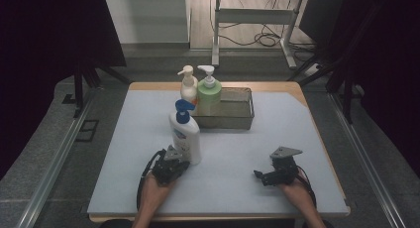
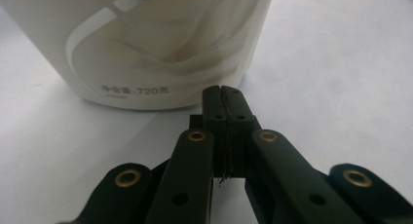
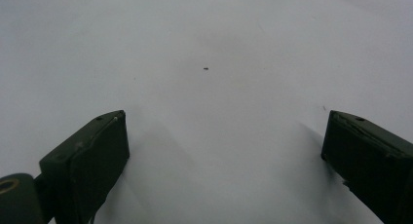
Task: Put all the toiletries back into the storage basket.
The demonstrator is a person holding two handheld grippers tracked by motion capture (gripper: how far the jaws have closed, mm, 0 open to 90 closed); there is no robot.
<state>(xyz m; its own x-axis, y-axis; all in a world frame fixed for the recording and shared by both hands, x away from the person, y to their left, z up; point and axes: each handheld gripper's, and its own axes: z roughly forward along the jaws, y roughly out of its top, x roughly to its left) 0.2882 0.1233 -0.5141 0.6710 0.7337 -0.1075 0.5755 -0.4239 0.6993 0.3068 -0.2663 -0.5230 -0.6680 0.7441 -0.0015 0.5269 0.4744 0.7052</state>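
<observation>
The white pump bottle with the blue pump stands upright on the worktop, left of the middle and in front of the wire basket. In the left gripper view its lower body is cut off by the top edge, so the pump is out of sight there, and only a small line of print near the base can be read in part. The left tool sits just beside the base of this bottle on the near side; its jaws are pressed together with nothing between them, and their tips lie right at the bottle's foot, though actual contact cannot be made out.

There are three pump bottles in all: the blue-capped one, a cream one and a green one. The latter two stand close together at the basket's left end; whether they are inside it or just beside it is hard to tell. There is one basket, whose inside is dim.

The right tool rests low over the worktop near the right front, well apart from the bottles, its jaws spread wide over bare surface. Open room lies between the two tools and to the right of the basket; the front edge is close behind both hands.
</observation>
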